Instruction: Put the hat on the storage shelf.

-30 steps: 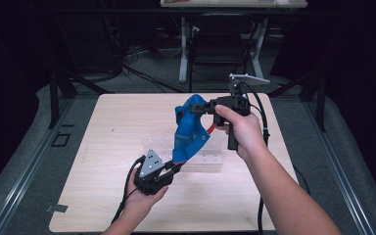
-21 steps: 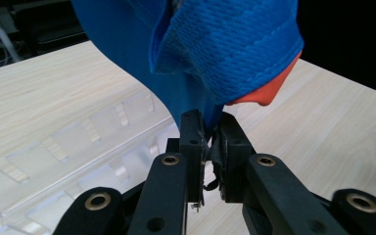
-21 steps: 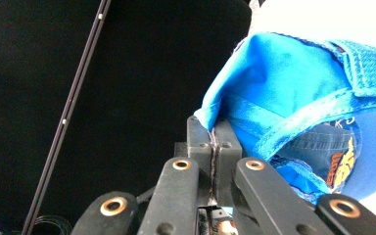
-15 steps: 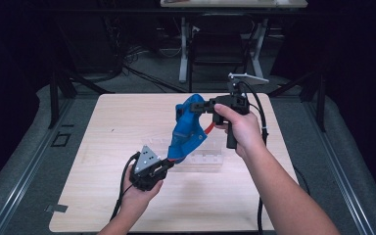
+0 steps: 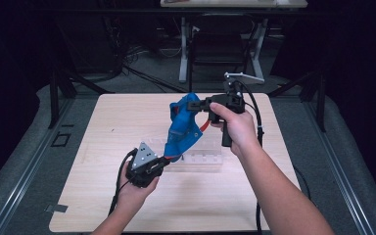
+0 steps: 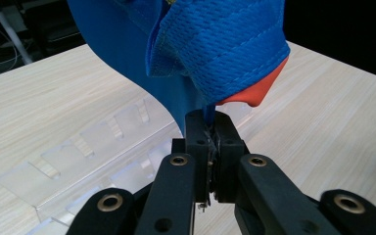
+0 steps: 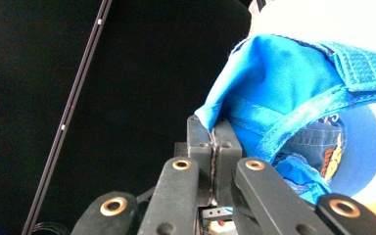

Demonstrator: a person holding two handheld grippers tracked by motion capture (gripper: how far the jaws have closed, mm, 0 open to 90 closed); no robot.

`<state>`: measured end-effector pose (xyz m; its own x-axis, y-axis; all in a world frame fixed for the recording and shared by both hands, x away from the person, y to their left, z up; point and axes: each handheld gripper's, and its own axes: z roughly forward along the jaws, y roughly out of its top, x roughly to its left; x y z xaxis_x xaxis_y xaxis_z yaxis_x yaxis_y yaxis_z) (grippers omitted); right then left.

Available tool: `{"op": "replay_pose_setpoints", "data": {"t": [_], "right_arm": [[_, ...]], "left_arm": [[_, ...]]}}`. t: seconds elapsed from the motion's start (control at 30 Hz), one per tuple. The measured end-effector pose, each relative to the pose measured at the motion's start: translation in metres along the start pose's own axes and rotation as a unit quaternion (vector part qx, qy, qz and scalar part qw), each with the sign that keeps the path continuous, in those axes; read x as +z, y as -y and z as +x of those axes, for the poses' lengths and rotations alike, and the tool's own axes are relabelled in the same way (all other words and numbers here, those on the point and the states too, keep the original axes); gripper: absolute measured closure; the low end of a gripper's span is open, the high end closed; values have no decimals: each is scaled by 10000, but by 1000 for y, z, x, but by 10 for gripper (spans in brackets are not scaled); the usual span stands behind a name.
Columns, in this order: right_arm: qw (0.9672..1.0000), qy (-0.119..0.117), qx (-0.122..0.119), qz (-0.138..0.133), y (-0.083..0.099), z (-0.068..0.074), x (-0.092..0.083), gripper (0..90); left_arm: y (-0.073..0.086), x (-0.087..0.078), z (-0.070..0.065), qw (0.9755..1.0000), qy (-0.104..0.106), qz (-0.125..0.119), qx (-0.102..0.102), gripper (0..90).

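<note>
A: We start with the biggest thing, the light wooden table (image 5: 103, 196). It lies under both of our arms, with dark floor around it.

B: Next we have the blue garment (image 5: 181, 129). It hangs in the air above the middle of the table, stretched at a slant between our two grippers. It is mesh cloth with an orange lining showing at its lower fold, and in the right gripper view we see a printed label inside it.

A: Under it we see the clear plastic tray (image 5: 200, 160). It lies flat on the table, with small dividers along its length, just right of our left gripper and below the garment's lower end.

B: Then our right gripper (image 5: 192, 105), held high over the far side of the table in our right hand (image 5: 235, 129). Its jaws are pressed together on the garment's upper edge; in the right gripper view a blue corner sits pinched between them.

A: And our left gripper (image 5: 162, 162), low and near the table in our left hand (image 5: 132, 188). Its jaws are clamped tight on the garment's bottom tip, with a thin strip of blue cloth rising out from between them.
</note>
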<state>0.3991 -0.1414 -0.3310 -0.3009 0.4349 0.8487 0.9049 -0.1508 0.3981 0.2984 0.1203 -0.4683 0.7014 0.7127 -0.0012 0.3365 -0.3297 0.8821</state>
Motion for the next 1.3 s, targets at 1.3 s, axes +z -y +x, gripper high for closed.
{"op": "replay_pose_setpoints", "data": {"t": [1.3], "right_arm": [[9990,437,59,29,0,-29,14,894]], "left_arm": [[12,31,9,9988,29,487,88,888]]}}
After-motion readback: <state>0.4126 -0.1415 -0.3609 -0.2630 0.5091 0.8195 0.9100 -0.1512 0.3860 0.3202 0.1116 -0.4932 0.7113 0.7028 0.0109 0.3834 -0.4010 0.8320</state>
